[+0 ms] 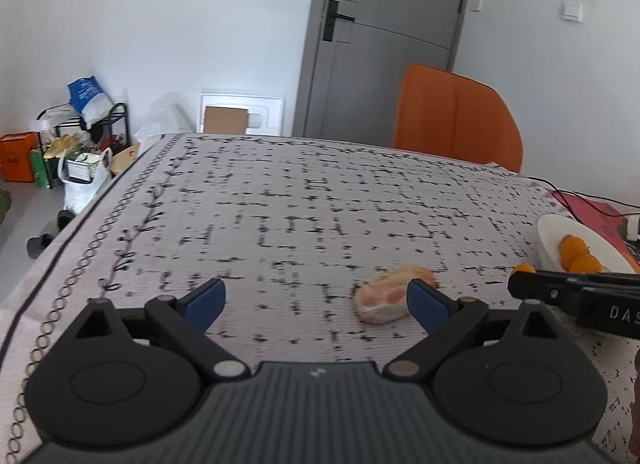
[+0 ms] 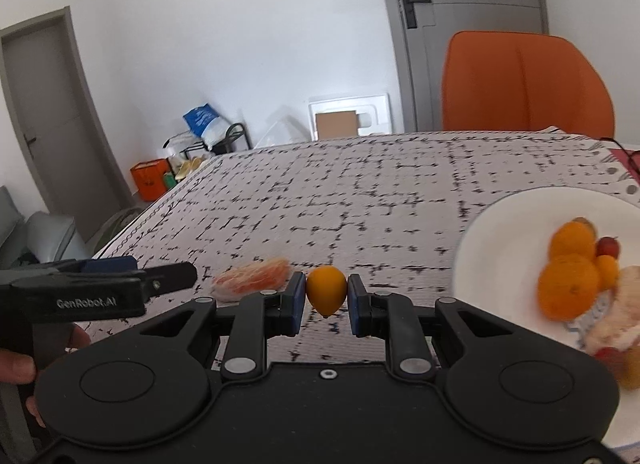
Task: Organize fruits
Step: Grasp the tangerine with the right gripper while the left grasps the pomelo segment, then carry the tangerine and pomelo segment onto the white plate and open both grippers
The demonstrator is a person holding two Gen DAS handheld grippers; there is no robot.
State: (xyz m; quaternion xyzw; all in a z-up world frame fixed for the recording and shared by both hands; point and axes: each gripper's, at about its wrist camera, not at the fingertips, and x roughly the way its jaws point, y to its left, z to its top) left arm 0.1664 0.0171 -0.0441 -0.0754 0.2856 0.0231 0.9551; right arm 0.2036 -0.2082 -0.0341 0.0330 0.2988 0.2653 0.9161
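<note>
Fingers [image 2: 297,302] of right gripper [image 2: 326,302] closed on a small orange fruit [image 2: 326,294], held above the table [image 2: 360,192], left of the white plate [image 2: 500,232]. Left gripper [image 1: 316,304] wide open, holding nothing, near a wrapped fruit [image 1: 394,296]. Risk: the round, smooth fruit is pinched at mid-body only; a tilt toward the plate could let it slip and roll.

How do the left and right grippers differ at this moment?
The left gripper has its jaws spread wide and holds nothing; the right gripper is shut on a small orange fruit. The left points toward the wrapped fruit on the tablecloth; the right sits beside the white plate. Both have blue pads.
</note>
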